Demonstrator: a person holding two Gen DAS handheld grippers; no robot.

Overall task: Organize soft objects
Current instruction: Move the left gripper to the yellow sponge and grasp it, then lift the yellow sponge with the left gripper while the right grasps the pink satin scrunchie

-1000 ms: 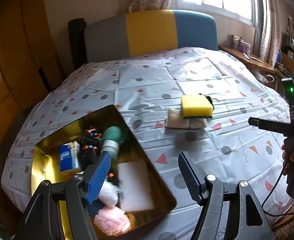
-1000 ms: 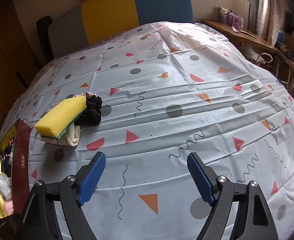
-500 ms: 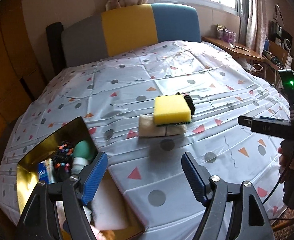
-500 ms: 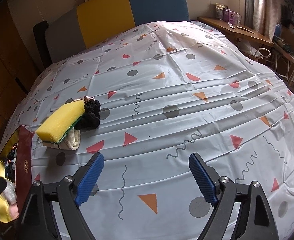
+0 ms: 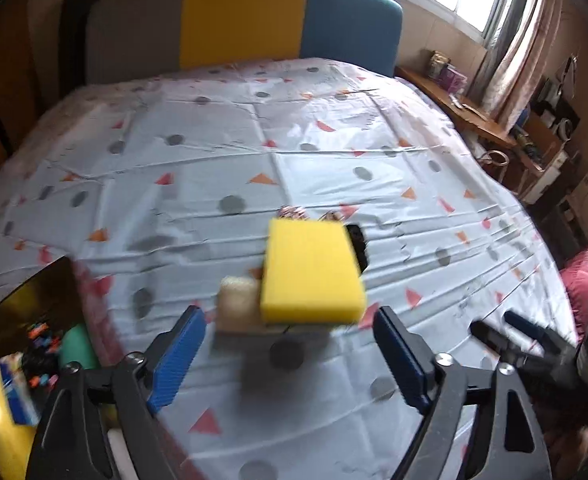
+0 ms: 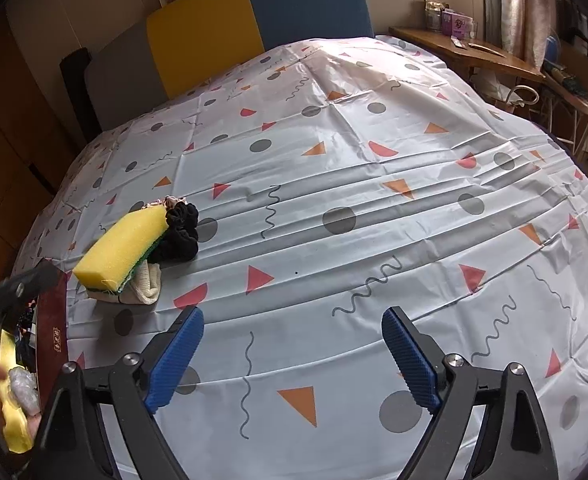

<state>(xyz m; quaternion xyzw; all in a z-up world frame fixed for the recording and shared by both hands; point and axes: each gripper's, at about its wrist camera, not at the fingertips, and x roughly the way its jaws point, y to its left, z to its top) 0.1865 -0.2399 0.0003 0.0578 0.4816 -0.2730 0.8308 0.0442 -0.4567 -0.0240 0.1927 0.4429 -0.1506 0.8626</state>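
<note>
Looking along the left gripper: jaws spread wide, nothing between them, aimed at the yellow sponge. The sponge lies on the bed, atop a cream cloth that pokes out on its left, with a dark item at its far right corner. The frame is motion-blurred, so contact cannot be judged; the blue pads appear nearer than the sponge, not yet around it. The gold box, low left, already holds assorted items: something green, something blue, small dark pieces. The right gripper's tips show at the far right edge.

Looking along the right gripper: jaws wide apart and empty, hovering over bare patterned sheet, well apart from the pile. From here the sponge is seen tilted, propped on the cream cloth, with a black scrunchie touching its far end and a pinkish scrap beyond it. The box's edge sits at the left margin.

Risks, as judged:
- The sponge is stacked and tilted, so closing on it may drag the cloth along or tip it off.
- Foam compresses, so a shallow bite could slip.
- The scrunchie, touching the sponge, may get snagged or flicked away.
- The slick, creased sheet could bunch under the pads.
</note>
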